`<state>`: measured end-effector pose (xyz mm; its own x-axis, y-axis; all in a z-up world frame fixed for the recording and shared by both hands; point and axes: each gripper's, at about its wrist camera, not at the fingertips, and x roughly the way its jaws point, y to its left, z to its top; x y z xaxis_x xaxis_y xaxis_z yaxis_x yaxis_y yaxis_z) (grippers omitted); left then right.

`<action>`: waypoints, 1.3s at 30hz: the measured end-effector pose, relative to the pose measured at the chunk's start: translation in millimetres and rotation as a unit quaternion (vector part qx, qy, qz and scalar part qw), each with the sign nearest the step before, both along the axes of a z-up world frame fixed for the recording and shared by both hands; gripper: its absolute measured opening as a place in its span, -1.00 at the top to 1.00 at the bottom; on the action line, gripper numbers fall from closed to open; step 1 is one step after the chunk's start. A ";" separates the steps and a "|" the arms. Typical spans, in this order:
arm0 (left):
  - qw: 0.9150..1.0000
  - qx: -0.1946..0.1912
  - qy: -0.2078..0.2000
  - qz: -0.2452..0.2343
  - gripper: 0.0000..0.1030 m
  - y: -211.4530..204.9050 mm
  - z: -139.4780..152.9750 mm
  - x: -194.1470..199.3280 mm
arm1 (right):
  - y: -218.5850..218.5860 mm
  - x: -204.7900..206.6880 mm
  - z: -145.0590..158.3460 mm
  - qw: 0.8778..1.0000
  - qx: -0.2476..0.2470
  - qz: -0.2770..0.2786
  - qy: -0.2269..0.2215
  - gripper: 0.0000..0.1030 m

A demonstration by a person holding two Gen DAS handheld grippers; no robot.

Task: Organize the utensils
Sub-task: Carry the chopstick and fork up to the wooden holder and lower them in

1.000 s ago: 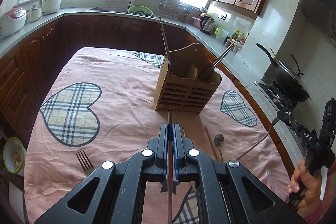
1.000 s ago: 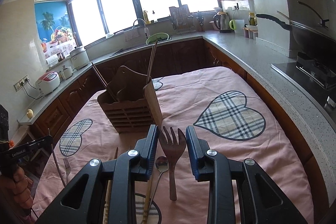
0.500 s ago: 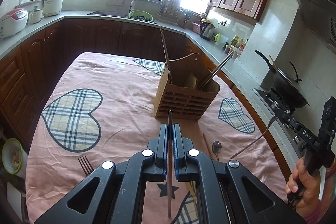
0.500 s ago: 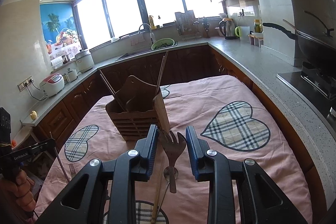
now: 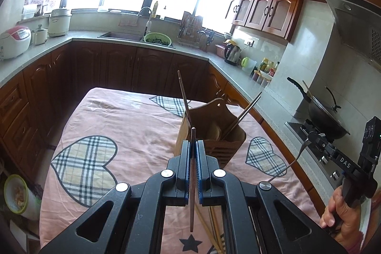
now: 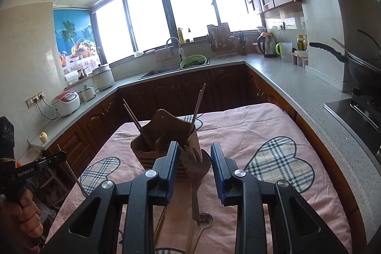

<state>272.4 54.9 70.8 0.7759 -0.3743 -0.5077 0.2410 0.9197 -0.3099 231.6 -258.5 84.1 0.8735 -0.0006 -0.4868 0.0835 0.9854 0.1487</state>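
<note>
The left gripper (image 5: 193,149) is clenched on a dark chopstick (image 5: 192,185) and the right gripper (image 6: 194,160) grasps a wooden fork (image 6: 195,164) by its head, both lifted clear of the tabletop (image 6: 250,132) facing the wooden holder (image 5: 212,135), likely for dropping in.

"DAS" on right gripper (image 5: 316,142); perhaps "GenRobot.AI".
</note>
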 end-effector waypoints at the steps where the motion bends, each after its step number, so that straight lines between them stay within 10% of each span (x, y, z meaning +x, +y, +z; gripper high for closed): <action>1: 1.000 -0.001 -0.006 0.000 0.94 -0.2 3.8 2.4 | 0.7 3.5 3.0 1.000 -0.001 0.002 -0.004 0.46; 17: 0.996 0.001 -0.085 0.008 0.94 -20.4 42.4 75.7 | 14.3 78.9 40.1 0.998 -0.006 0.024 -0.055 0.46; 39: 0.998 -0.021 -0.032 0.054 0.94 -49.6 -33.5 195.4 | 8.9 143.7 -19.6 1.000 0.012 0.026 -0.008 0.46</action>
